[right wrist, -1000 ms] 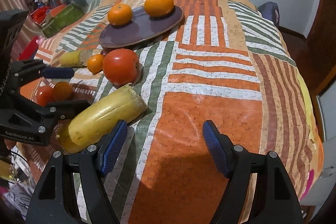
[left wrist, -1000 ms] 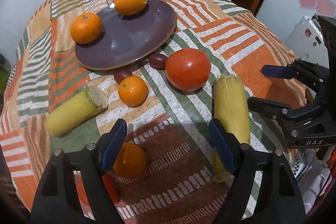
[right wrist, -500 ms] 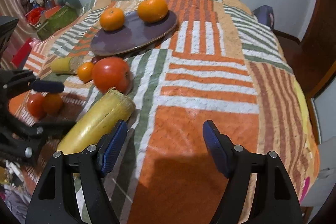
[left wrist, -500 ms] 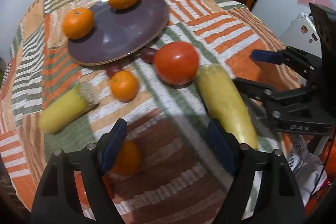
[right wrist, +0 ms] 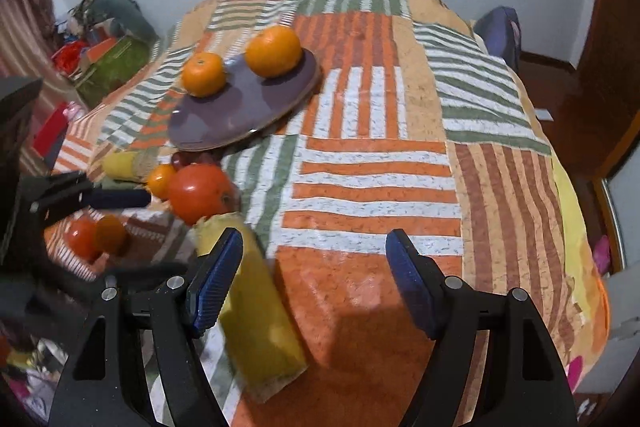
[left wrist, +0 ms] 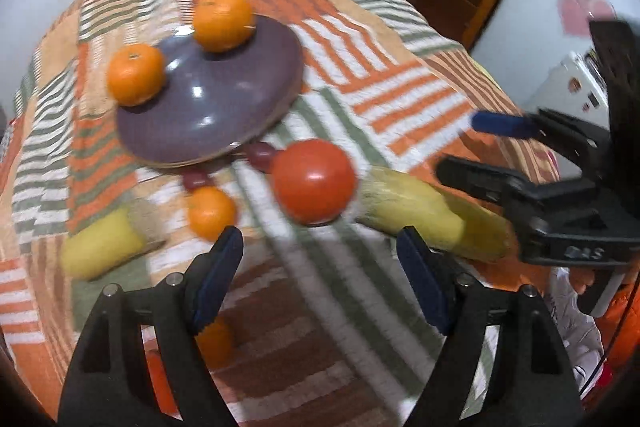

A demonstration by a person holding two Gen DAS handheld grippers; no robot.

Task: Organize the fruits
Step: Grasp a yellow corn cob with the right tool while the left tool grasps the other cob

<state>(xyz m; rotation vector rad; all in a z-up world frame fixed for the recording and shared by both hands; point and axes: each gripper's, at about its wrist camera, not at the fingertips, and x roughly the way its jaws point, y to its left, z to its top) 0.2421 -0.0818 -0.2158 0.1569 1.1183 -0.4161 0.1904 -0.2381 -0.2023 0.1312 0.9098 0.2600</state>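
Both your claws gape empty: left claw [left wrist: 320, 263] at frame bottom below the tomato [left wrist: 313, 181]; right claw [right wrist: 314, 267] beside the long yellow fruit [right wrist: 256, 311], lower left.

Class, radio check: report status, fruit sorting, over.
Left hand-held gripper and right hand-held gripper open, empty. Two oranges on plate; tomato on cloth. Nothing blocking.

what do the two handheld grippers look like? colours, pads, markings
Both are matte black plastic with silver pivot screws and ribbed blue pads: left gripper, right gripper. Seen from the left wrist camera, the right one's body carries pale lettering, blurred but reading roughly "DAS".
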